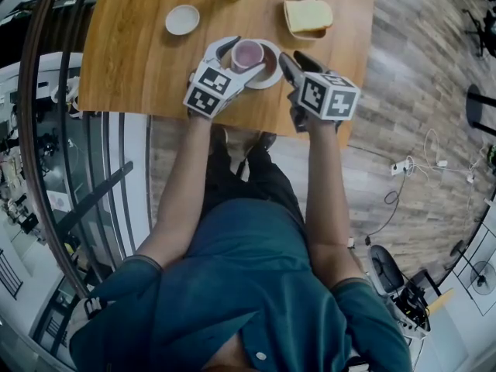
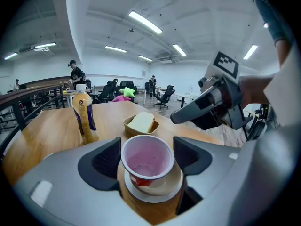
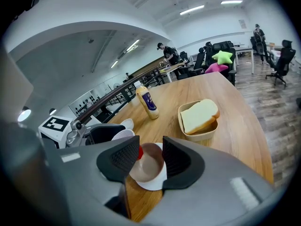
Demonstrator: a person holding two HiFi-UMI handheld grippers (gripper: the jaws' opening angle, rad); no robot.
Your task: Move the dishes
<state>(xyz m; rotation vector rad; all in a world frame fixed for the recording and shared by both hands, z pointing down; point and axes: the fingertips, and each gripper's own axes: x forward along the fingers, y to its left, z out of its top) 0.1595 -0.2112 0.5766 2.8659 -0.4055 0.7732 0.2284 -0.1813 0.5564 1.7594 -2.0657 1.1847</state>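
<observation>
**Pink cup in the claw, plate waiting beneath**

Pink-lined and thin-walled, the cup (image 1: 247, 54) stands upright on the plate (image 3: 147, 185), close to the near edge of the wooden table (image 1: 132, 60). Your left gripper (image 2: 147, 155) has its pads set against the cup's rim on either side. As far as I can judge it is closed on the cup, though gently, for the rim shows round and undented.

The cup looks empty and light (a disposable kind, I'd guess), so it will buckle under a hard squeeze. Hold it just under the rim, where the wall is stiffest, and lift straight up. The plate looks stiff, glazed and breakable, likely slick between pads — take it by the rim nearest you.

Your right gripper (image 3: 150, 160) is empty, its jaws drawn to a narrow gap and aimed at that rim. The plate is wider than the gap, so it lies beyond the tips.

Mind the crowding: both grippers sit near each other over one plate. Farther off stand a bowl of bread (image 3: 201, 135), a bottle (image 3: 146, 101) and a small white dish (image 1: 182, 19) — all well apart from the cup, none barring a lift.
</observation>
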